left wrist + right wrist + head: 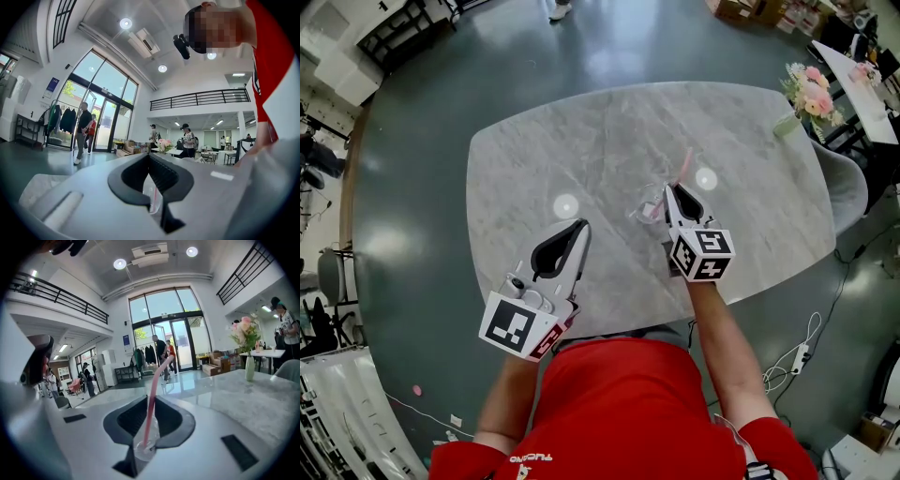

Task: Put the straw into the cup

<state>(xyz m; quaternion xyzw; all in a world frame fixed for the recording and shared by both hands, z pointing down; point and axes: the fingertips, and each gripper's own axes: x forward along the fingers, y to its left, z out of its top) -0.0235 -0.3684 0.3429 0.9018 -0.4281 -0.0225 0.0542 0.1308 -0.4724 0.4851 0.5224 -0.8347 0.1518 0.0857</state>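
Note:
A clear plastic cup [647, 208] stands on the grey marble table [581, 141], just left of my right gripper [668, 190]. The right gripper is shut on a pink straw [683, 167]. In the right gripper view the straw [154, 385] runs between the jaw tips [150, 398], and its lower end sits inside the cup [142, 451]. Its bent top leans up and to the right. My left gripper [583, 225] hovers over the table's near left part, shut and empty, apart from the cup. Past its jaws [149, 157] the cup [152, 201] shows with the straw in it.
A vase of pink flowers [806, 94] stands at the table's far right edge. A grey chair [848, 187] sits beside that edge. The person's red-clad body is against the near edge. Several people stand far off by the glass doors [84, 131].

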